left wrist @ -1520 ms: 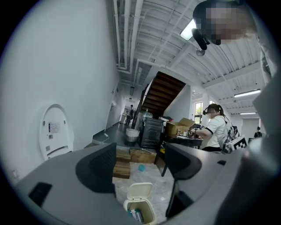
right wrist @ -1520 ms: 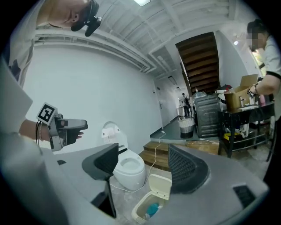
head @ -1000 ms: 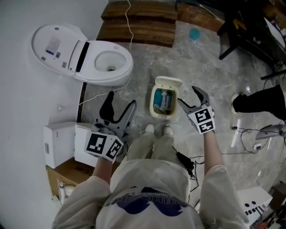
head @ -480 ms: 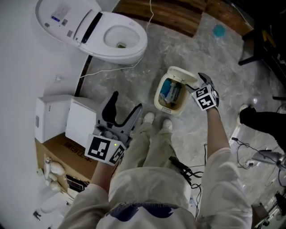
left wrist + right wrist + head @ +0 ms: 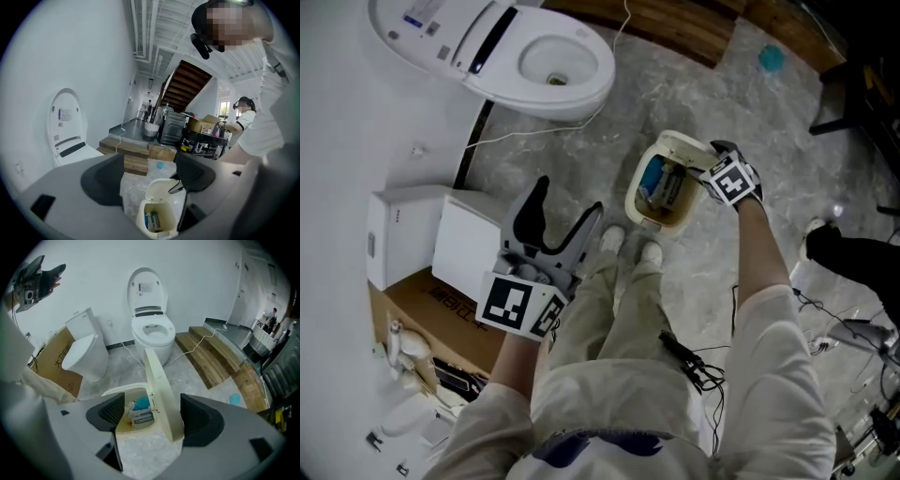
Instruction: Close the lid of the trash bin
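Note:
A small cream trash bin (image 5: 649,212) stands on the grey floor in front of my shoes, its lid (image 5: 686,146) raised upright. Blue and white packaging (image 5: 140,411) lies inside. My right gripper (image 5: 713,156) points steeply down at the bin's far right rim. In the right gripper view the lid (image 5: 161,394) stands between the jaws of my right gripper (image 5: 157,416), which have just been opening; neither pad presses on it. My left gripper (image 5: 560,221) hovers open and empty to the left of the bin (image 5: 159,216), which the left gripper view shows below my left gripper (image 5: 149,178).
A white toilet (image 5: 553,66) with its seat lid up stands at the top left. A white cistern (image 5: 441,246) and a cardboard box (image 5: 431,307) sit at the left. Wooden steps (image 5: 675,28) lie beyond the bin. Cables (image 5: 694,366) trail at my right. Another person (image 5: 244,112) stands far off.
My right gripper has come down onto the bin and tipped steeply, so the raised lid now stands between its jaws. The left gripper has sunk a little. The head view has swung left.

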{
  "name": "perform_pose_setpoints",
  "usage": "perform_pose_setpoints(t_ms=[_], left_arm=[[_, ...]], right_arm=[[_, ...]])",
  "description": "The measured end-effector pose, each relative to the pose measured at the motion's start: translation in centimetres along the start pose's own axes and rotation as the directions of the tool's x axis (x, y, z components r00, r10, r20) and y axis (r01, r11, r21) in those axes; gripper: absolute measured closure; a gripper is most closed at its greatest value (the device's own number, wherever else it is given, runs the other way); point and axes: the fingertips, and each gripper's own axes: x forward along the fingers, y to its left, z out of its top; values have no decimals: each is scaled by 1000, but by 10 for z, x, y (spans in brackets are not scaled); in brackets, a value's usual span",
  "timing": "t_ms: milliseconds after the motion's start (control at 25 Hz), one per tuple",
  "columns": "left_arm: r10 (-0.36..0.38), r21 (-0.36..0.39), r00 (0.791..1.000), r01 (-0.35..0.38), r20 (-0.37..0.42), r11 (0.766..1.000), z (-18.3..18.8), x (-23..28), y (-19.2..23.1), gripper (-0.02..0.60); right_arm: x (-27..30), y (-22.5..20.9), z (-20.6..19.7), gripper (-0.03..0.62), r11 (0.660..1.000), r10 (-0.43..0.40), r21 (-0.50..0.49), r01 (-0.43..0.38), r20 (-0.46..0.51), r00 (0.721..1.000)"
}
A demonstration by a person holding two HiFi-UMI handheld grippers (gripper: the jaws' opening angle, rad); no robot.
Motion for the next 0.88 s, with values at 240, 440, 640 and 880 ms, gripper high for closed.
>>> perform_pose_setpoints(t_ms=[240, 440, 640, 880], left_arm=[[-41, 21, 999, 41, 6, 999, 6, 30, -1, 256], [-93, 57, 996, 92, 17, 994, 12, 69, -9, 256], [-136, 81, 990, 133, 25, 988, 9, 104, -19, 256], [-167, 88, 986, 166, 7, 982, -18, 128, -27, 256]], right_arm=[[-5, 20, 0, 235, 1000, 24, -10, -23, 30, 999], [-7, 57, -8, 237, 998, 53, -39, -50, 74, 996], [1, 103, -31, 238, 993, 101, -62, -96, 90, 991], [23, 150, -61, 243, 986, 157, -68, -152, 81, 984]])
